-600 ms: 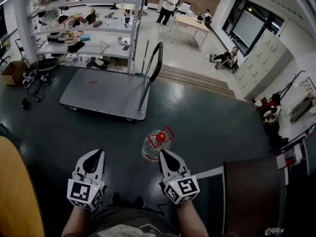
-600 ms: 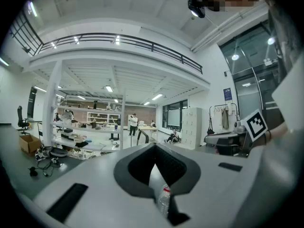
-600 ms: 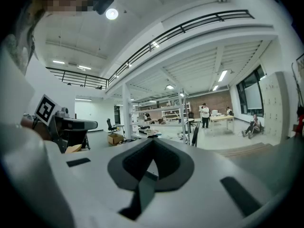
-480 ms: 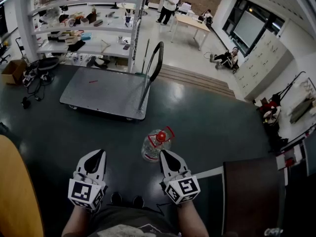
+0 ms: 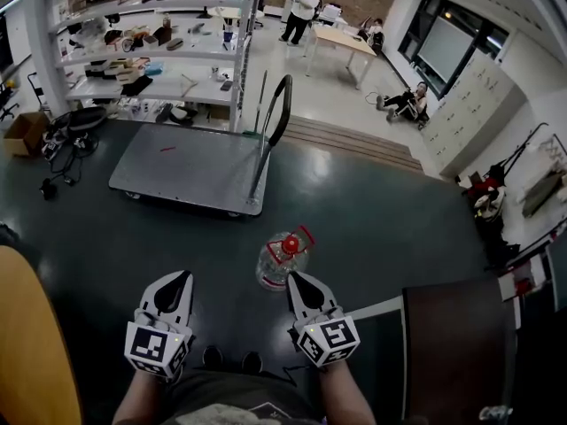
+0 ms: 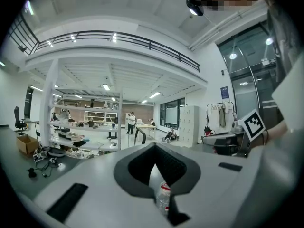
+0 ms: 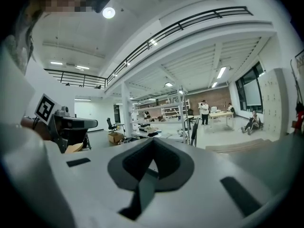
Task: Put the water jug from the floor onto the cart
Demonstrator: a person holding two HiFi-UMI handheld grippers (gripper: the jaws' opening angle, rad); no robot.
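Nothing has really moved: left gripper [image 5: 182, 274] and right gripper [image 5: 291, 275] hover closed, empty; water jug [image 5: 281, 258] remains on the floor [image 5: 381, 228], not the cart [image 5: 190, 173].

Bright ceiling lamps [image 7: 109, 12] light the hall evenly. The dark floor [image 5: 372, 220] shows soft glare; edges bend strongly.

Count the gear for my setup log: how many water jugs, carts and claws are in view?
Water jug: 1
Cart: 1
Claws: 2 (left claw, right claw)
Total: 4
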